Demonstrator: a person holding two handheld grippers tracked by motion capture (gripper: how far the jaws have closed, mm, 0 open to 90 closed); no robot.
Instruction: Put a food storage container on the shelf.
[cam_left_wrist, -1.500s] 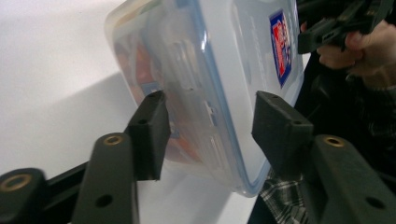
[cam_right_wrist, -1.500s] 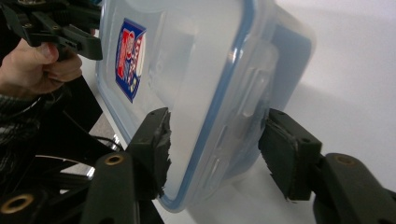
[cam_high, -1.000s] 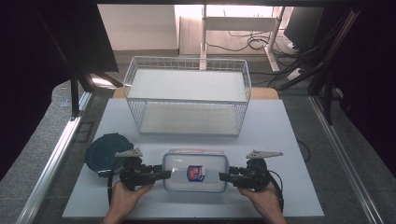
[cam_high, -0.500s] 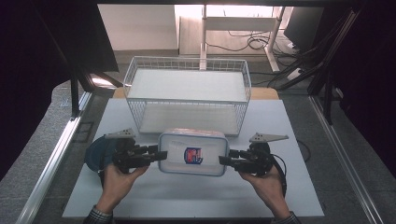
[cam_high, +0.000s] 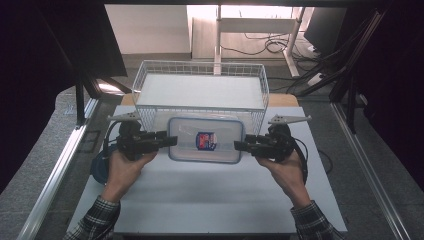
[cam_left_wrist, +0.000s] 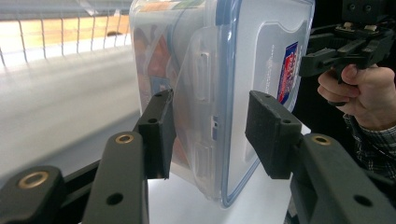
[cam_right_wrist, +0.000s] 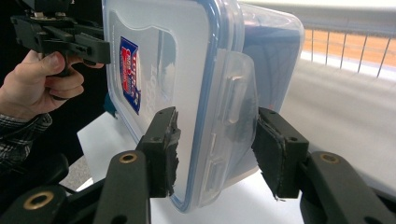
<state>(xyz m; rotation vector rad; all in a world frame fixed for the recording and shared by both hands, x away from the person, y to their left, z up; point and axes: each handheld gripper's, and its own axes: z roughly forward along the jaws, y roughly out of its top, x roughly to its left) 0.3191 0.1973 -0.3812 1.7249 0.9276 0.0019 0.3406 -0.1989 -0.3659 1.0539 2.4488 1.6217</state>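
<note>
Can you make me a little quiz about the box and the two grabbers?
1. True or false: each gripper holds one end of the plastic box.
2. What stands right behind the box?
3. What colour is the lid's rim: A red, B blue, C green?

Key
1. True: left gripper and right gripper clamp its ends.
2. The white wire basket.
3. B.

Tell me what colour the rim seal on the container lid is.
Blue, on the clear container lid; it shows best in the right gripper view.
</note>
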